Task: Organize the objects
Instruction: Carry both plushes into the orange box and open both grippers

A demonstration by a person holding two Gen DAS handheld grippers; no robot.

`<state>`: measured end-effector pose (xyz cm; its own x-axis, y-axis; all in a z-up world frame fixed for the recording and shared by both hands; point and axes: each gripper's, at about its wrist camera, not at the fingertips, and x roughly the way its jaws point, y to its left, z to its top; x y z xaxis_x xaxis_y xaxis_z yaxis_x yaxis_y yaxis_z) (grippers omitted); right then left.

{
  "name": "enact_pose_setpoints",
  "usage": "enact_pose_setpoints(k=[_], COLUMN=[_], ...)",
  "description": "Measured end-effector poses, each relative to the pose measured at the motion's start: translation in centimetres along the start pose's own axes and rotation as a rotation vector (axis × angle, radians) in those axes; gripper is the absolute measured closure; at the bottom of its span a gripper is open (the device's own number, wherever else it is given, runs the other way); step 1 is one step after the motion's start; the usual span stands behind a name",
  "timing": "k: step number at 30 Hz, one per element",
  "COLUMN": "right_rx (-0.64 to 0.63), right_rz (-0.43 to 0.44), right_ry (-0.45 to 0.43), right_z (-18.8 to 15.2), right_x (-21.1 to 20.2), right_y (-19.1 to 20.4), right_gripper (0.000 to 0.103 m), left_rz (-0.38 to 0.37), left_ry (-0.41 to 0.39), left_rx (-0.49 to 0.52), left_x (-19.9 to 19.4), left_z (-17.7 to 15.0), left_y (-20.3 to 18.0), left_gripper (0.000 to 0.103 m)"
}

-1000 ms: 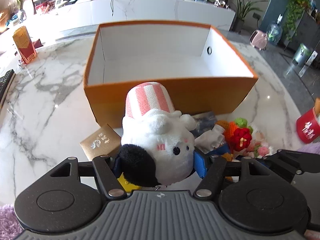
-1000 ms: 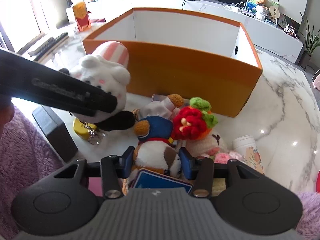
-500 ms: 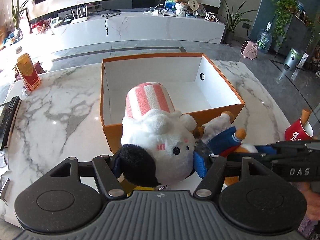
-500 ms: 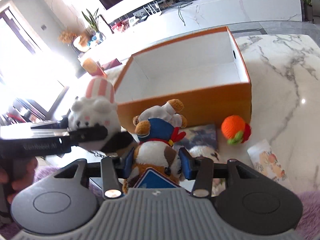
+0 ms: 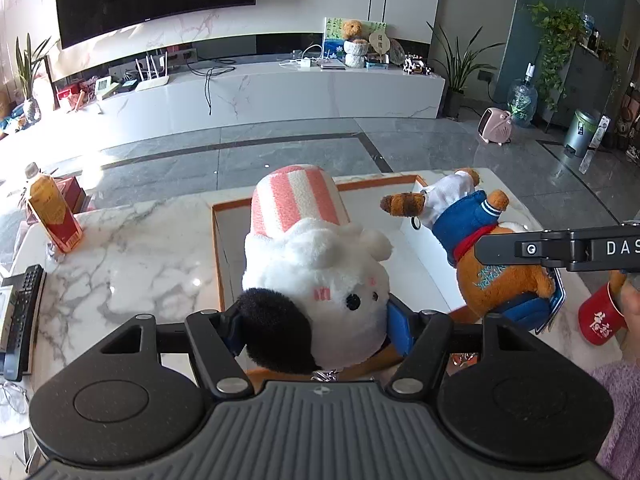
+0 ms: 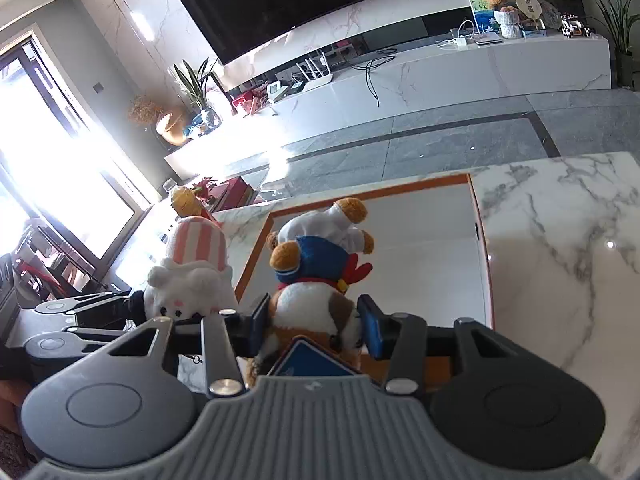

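Observation:
My left gripper is shut on a white plush animal with a pink striped hat and holds it in the air over the near left part of the orange box. My right gripper is shut on a brown plush dog in a blue jacket, held above the box, whose white inside shows below. The dog and the right gripper's side show at the right of the left wrist view. The white plush shows left of the dog in the right wrist view.
The marble table carries a red-and-yellow drink bottle at the far left, a black remote at the left edge and a red cup at the right. Beyond the table are grey floor and a white TV bench.
Both grippers have risen with their plush toys and moved forward over the box. The heap of small toys on the table has dropped out of sight.

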<state>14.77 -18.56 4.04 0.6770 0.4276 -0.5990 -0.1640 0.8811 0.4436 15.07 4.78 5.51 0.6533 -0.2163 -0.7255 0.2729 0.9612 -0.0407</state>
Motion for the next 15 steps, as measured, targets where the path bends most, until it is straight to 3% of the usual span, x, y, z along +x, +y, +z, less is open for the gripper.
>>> enact_pose_setpoints(k=[5,15], right_rx=[0.016,0.082], right_rz=[-0.022,-0.080], right_ry=[0.023,0.155], right_z=[2.3,2.4], right_x=[3.4,12.6], right_y=[-0.8,-2.6], right_gripper=[0.054,0.054], left_rz=[0.017,0.043], left_ry=[0.032,0.243], left_rx=[0.033,0.084], left_x=[3.0,10.1], left_z=[1.8,0.4], left_y=[0.1,1.4], left_gripper=[0.026,0.026])
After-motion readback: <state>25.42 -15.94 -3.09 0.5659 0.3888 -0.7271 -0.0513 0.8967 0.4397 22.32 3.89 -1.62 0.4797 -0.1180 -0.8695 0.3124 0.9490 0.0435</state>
